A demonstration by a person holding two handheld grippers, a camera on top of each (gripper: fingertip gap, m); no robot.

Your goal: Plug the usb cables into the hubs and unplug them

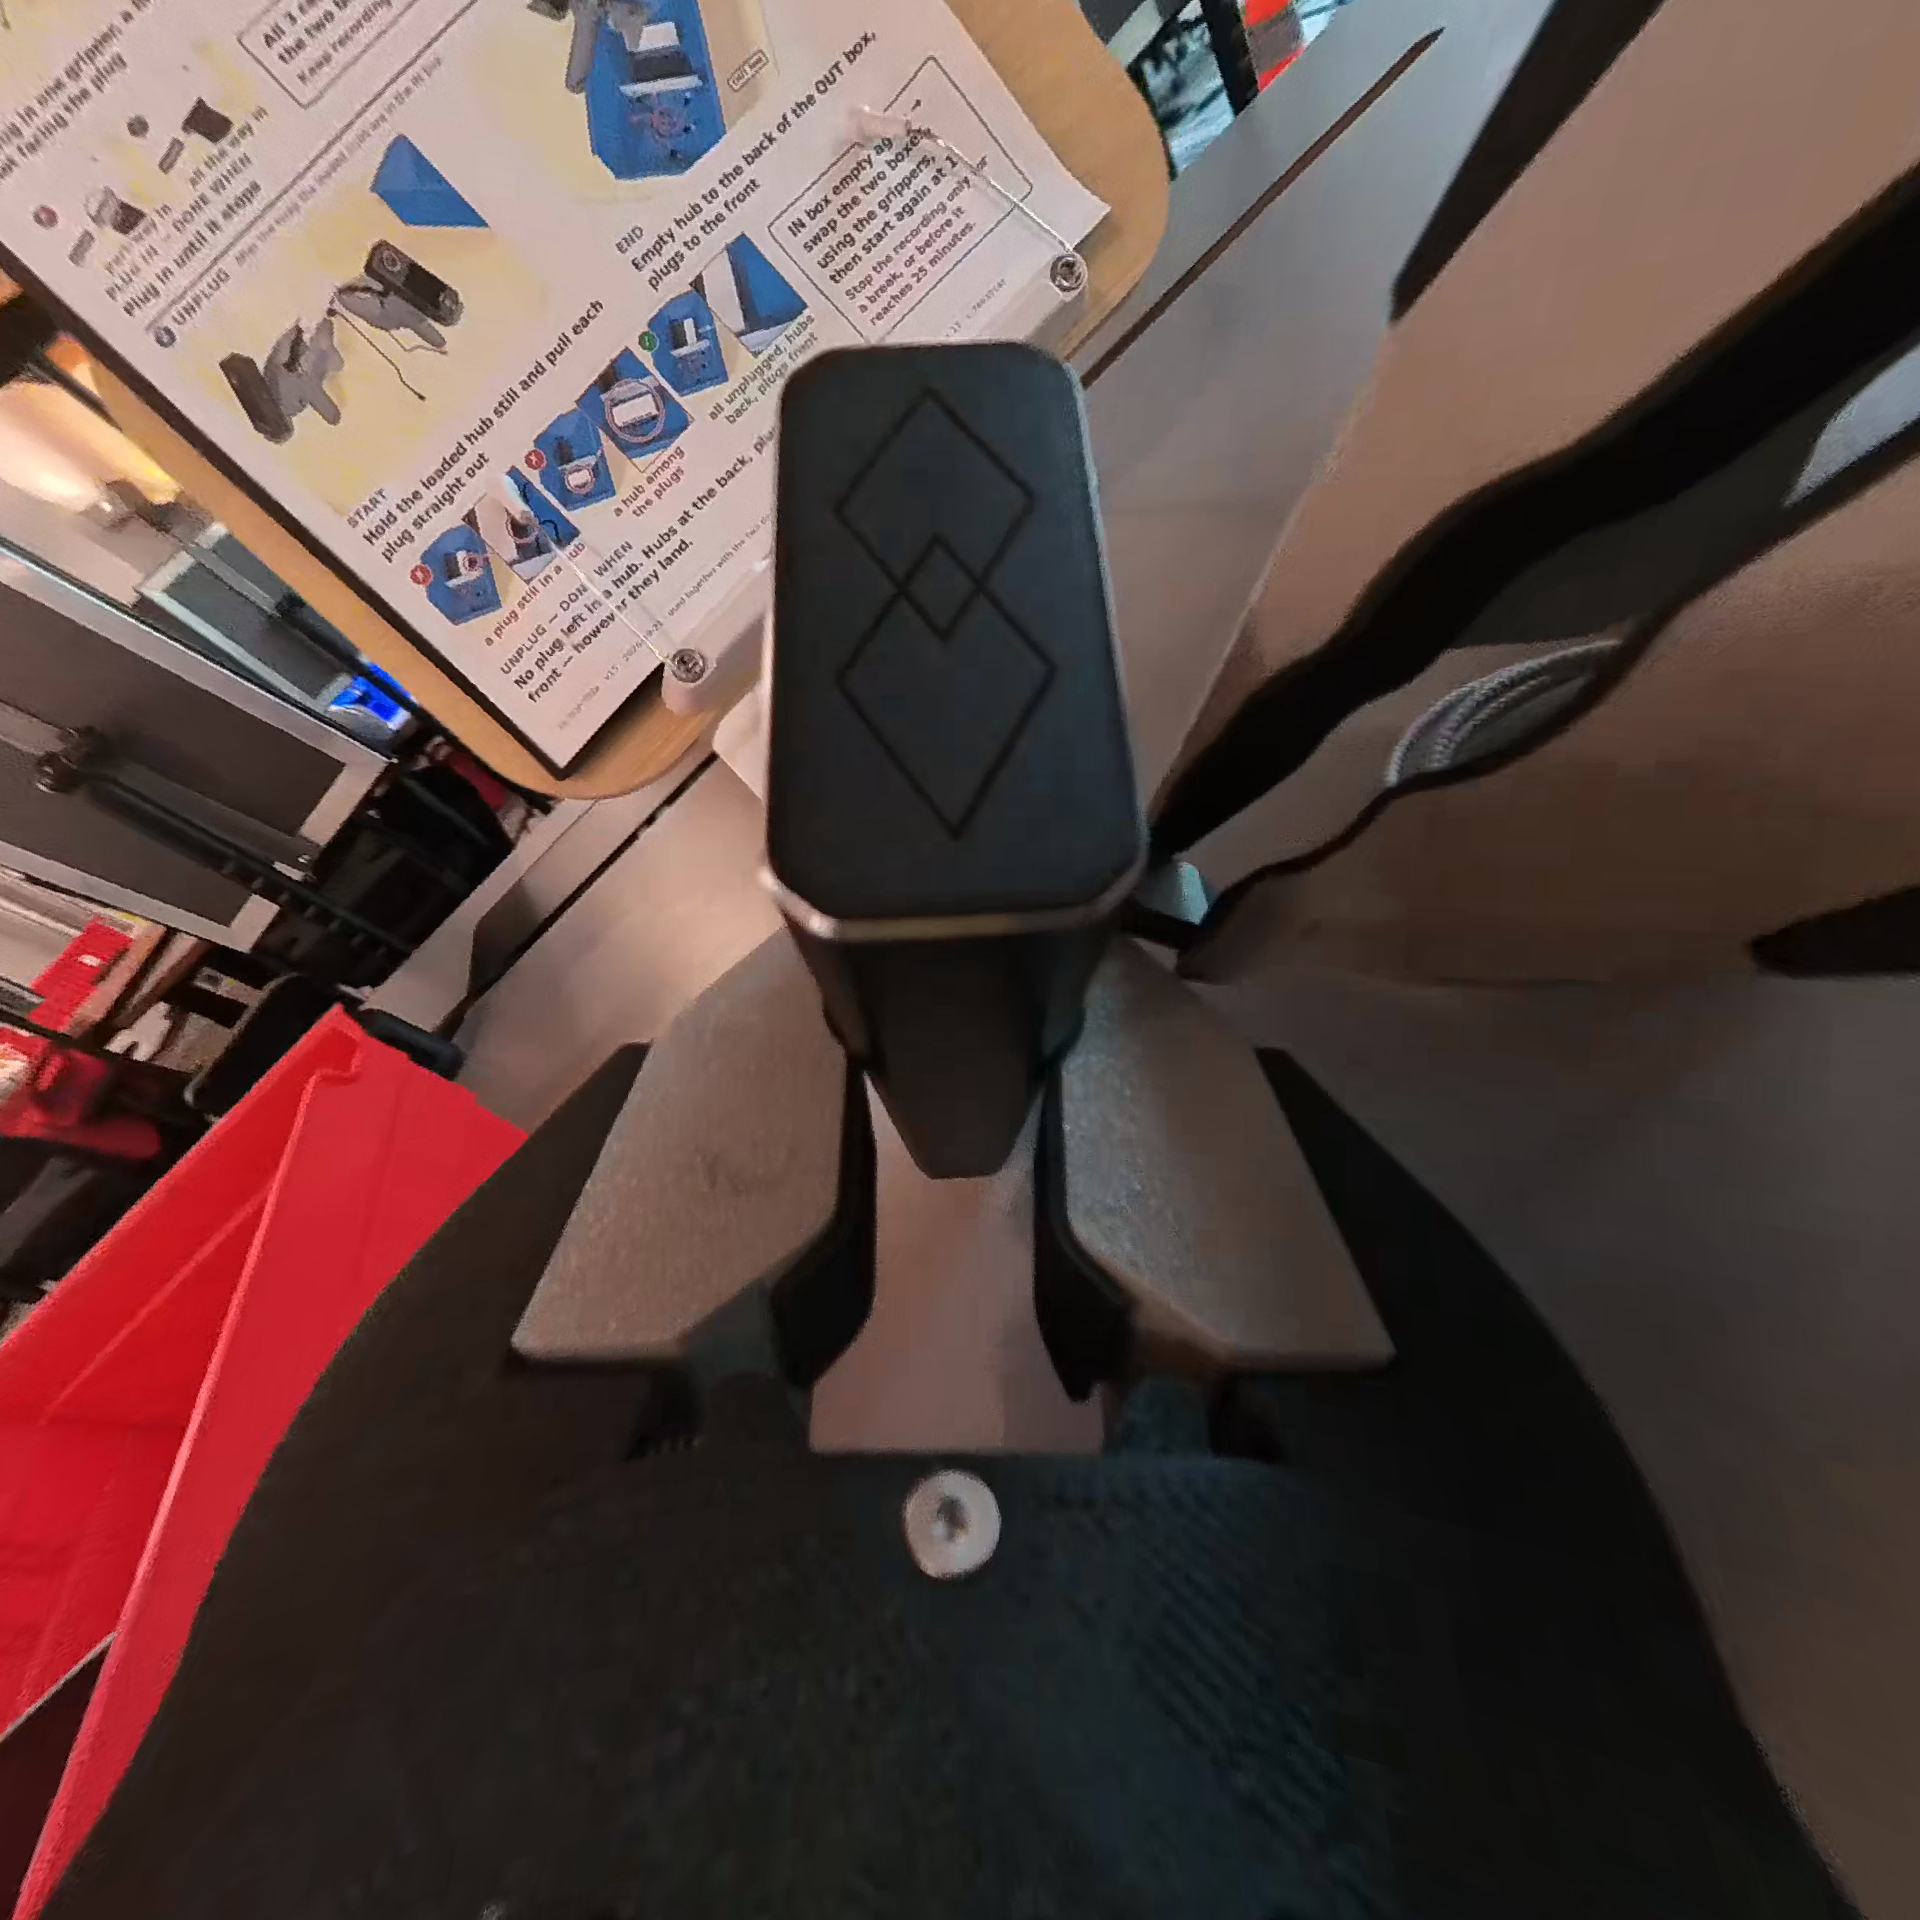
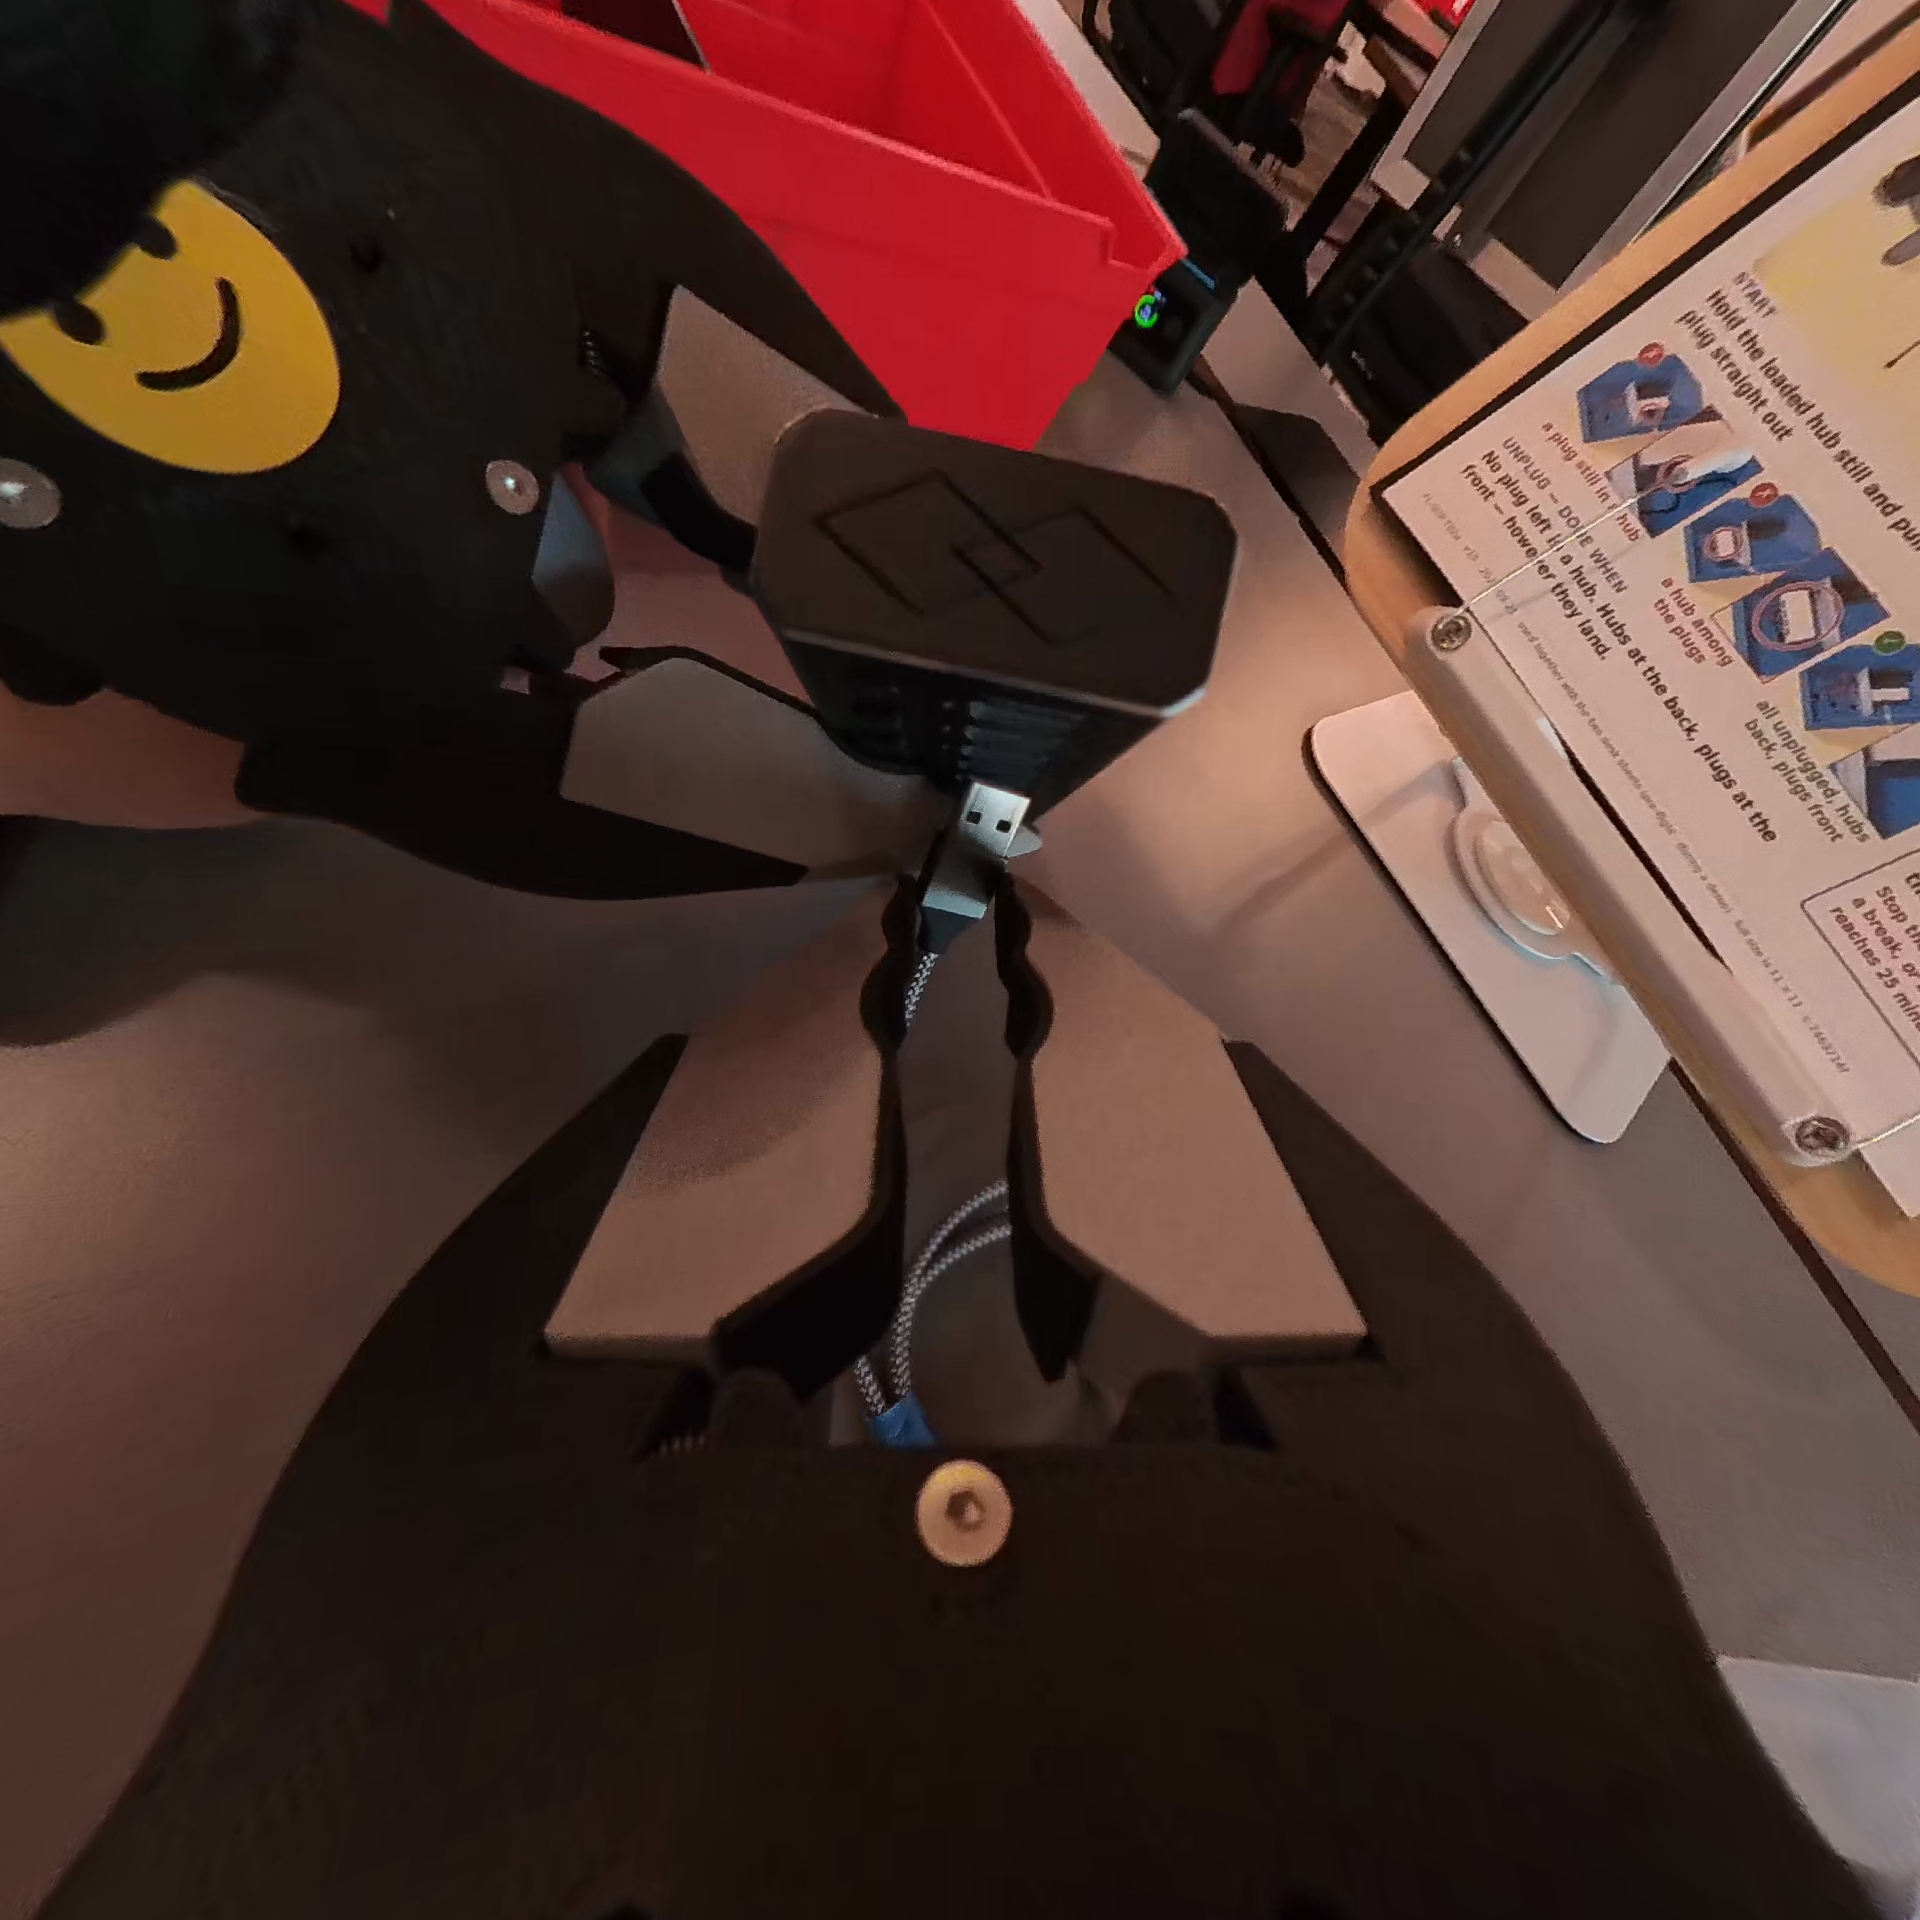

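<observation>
Black USB hub [image 2: 992, 582] held up off the grey table [image 2: 312, 1143], pinched low on its body by the left gripper [image 1: 940, 1132]. Looks rigid, smooth and a bit slippery, probably light, so best clamped on the flat sides. Right gripper [image 2: 961, 914] squeezed onto the plug housing of the braided USB cable [image 2: 961, 883], metal tip right at the near port row, not seated. Floppy cable, stiff plug, so grab the housing. Red bin [image 2: 883, 187] far left.

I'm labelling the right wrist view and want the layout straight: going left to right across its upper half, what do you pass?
Yellow smiley sticker → black USB hub → instruction sheet on its wooden board. The red bin spans behind, so it is left out.
</observation>
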